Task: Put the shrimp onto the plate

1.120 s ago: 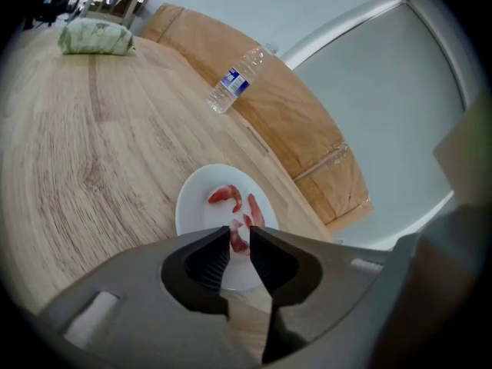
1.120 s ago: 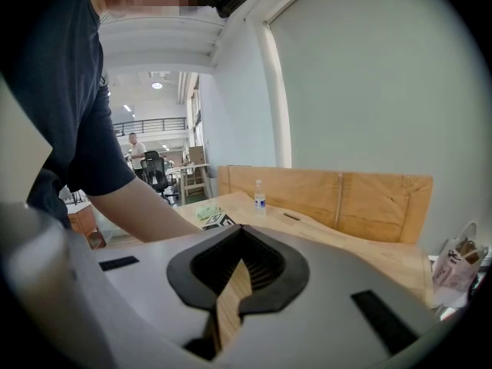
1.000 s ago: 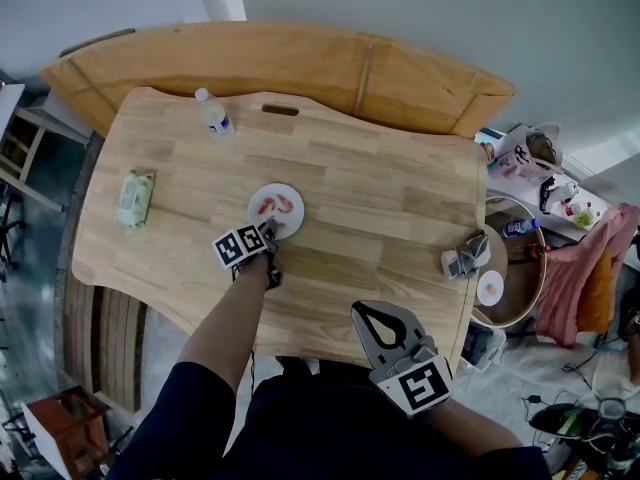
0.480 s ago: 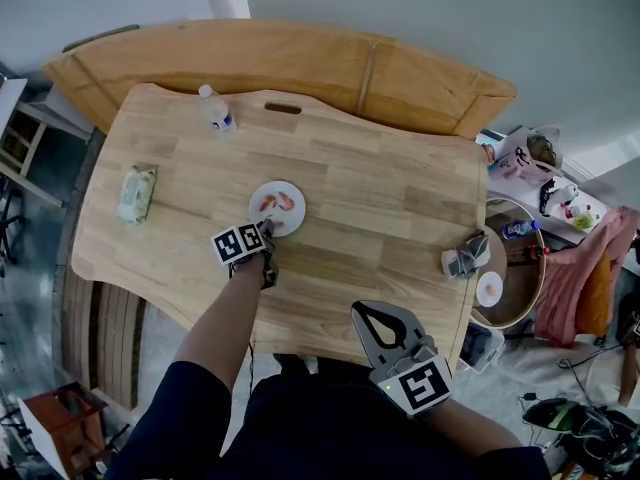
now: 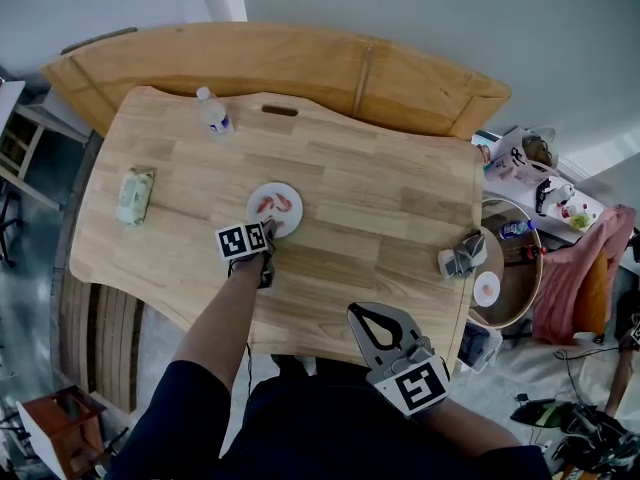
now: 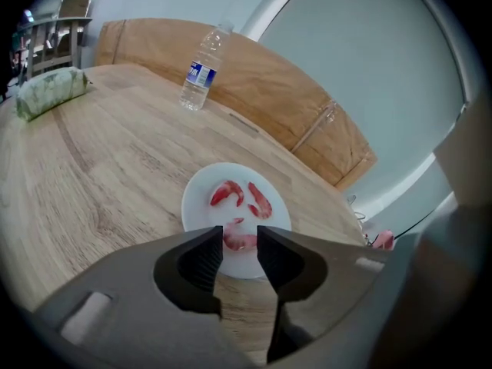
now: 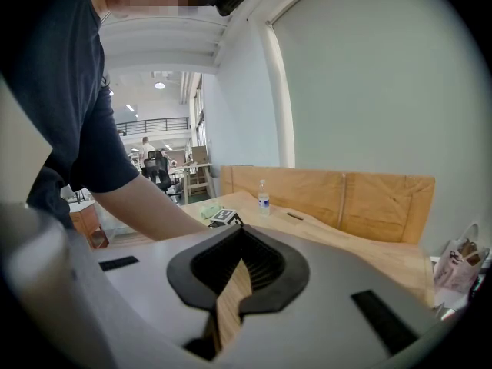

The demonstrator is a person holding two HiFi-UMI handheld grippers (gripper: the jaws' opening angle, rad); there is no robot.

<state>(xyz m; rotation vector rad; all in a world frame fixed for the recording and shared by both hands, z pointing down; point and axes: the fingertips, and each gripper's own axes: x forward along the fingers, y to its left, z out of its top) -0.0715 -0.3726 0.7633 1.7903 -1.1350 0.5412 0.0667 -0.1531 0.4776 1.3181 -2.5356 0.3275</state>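
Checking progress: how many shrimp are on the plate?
3 shrimp on the plate: one left, one right, one nearest, between the left gripper's jaws, which have just been opening.

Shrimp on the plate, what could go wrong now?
The left tongs have just been opening, and the nearest shrimp lies between their tips. It might stick and get dragged off when they pull back. It lies on the near side of the plate, so a nudge could push it onto the table.

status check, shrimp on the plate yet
left gripper just opened over plate, shrimp lying free between its jaws. right gripper shut, empty. nothing blocking.
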